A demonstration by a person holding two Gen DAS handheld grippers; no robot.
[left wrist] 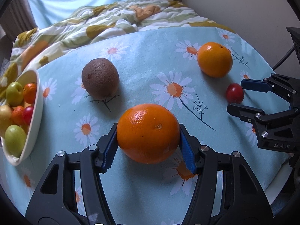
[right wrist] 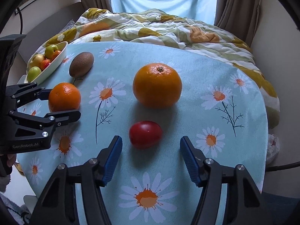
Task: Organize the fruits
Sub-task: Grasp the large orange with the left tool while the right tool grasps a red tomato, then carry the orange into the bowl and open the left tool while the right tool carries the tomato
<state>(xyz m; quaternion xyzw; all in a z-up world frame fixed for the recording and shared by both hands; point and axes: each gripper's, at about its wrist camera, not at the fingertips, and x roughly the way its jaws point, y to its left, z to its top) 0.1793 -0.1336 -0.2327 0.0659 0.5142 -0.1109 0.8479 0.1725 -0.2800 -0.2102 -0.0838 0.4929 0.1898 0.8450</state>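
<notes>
Four fruits left on cloth (right wrist: 187, 97). Your left gripper (left wrist: 148, 142) clamps near orange (left wrist: 148, 133); bowl (left wrist: 34, 123), part-filled, at 9 o'clock. Your right gripper (right wrist: 151, 159) spread wide, red fruit (right wrist: 145, 134) between fingers, ungrasped. Kiwi (left wrist: 100, 78), far orange (right wrist: 157, 85) untouched.

A: We log the near orange (left wrist: 148, 133) between the left gripper's (left wrist: 148, 140) pads, on the tablecloth (left wrist: 150, 60). Bowl (left wrist: 34, 123) at far left, kiwi (left wrist: 100, 78) just beside it.

B: We add: small plum (right wrist: 145, 134) lies before the right gripper (right wrist: 150, 150), second orange (right wrist: 157, 85) behind it.
</notes>
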